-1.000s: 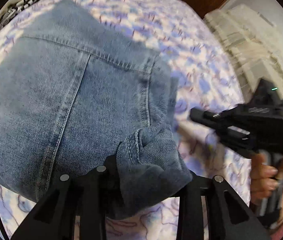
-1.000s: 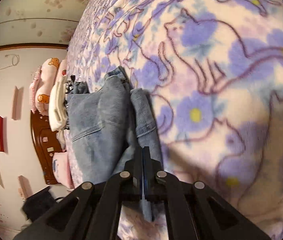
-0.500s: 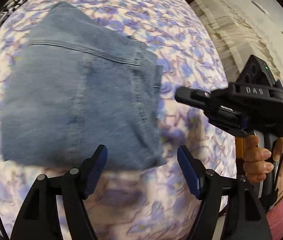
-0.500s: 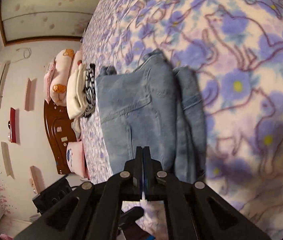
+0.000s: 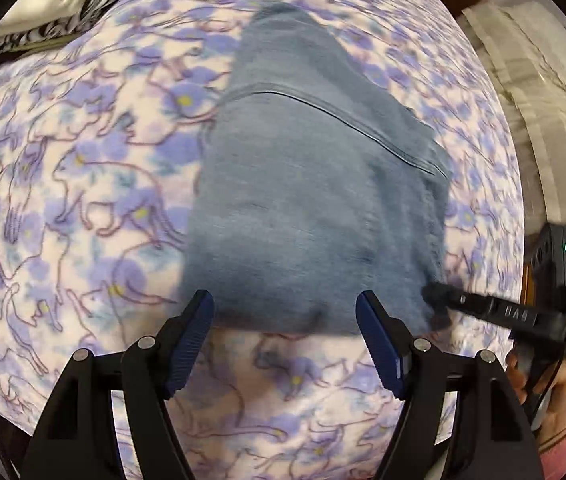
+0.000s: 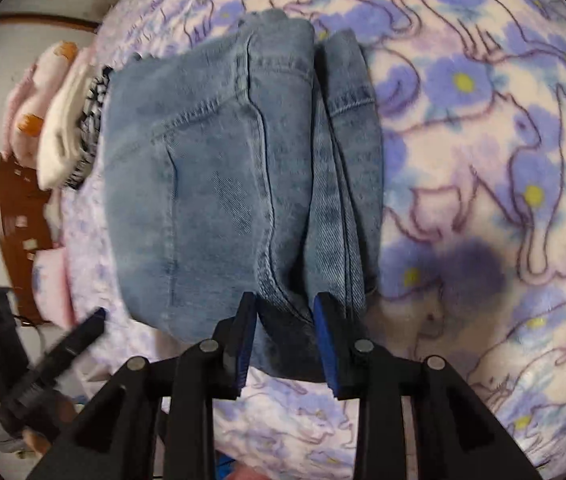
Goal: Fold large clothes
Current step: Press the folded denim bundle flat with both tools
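Observation:
Folded blue jeans (image 5: pixel 315 208) lie flat on the floral bed cover (image 5: pixel 83 184). My left gripper (image 5: pixel 285 320) hovers open over their near edge, with nothing pressed between its blue pads. In the right wrist view the jeans (image 6: pixel 211 184) show a thinner folded strip along their right side. My right gripper (image 6: pixel 285 320) is at their near edge, its jaws opening, with the denim edge showing between the pads but not pinched. Its tip (image 5: pixel 441 304) appears blurred at the jeans' near right corner. The left gripper (image 6: pixel 83 332) shows at lower left.
A stack of folded cream and black-and-white clothes (image 6: pixel 71 136) lies beyond the jeans, next to pink pillows (image 6: pixel 31 112) and a brown headboard (image 6: pixel 19 216). A pale curtain (image 5: pixel 543 100) hangs past the bed's right edge. A hand (image 5: pixel 555 400) holds the right gripper.
The left gripper let go of a denim fold, opened wide and drew back above the jeans. The right gripper, shut before, came to the jeans' near edge and its jaws parted.

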Action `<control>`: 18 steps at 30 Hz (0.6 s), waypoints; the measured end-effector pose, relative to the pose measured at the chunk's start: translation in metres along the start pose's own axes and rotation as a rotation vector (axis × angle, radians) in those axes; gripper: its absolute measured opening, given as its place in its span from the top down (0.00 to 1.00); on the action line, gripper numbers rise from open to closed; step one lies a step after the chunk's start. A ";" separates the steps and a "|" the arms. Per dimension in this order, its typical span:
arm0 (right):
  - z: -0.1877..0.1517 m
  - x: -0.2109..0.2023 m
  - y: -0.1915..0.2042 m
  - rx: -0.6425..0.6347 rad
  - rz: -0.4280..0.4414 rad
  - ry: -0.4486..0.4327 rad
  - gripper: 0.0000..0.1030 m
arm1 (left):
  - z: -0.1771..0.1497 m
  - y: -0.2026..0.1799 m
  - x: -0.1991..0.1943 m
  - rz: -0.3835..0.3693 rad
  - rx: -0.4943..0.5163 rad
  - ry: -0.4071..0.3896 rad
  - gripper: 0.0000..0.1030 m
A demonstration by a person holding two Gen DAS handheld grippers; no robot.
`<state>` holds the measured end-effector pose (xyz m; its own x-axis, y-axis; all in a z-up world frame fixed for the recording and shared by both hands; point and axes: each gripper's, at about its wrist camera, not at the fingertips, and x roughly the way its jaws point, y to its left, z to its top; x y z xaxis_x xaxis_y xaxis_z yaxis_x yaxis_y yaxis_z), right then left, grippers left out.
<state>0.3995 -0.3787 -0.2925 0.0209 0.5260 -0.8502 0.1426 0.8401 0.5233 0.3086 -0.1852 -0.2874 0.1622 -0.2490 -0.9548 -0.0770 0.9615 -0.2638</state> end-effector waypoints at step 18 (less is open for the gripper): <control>-0.035 -0.009 0.032 -0.101 -0.218 -0.219 0.96 | 0.014 0.024 0.020 0.077 0.029 0.082 0.60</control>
<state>0.3696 -0.3523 -0.2663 0.2149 0.3001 -0.9294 0.0683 0.9447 0.3208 0.3234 -0.1651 -0.3112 0.0761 -0.1814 -0.9805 -0.0576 0.9809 -0.1859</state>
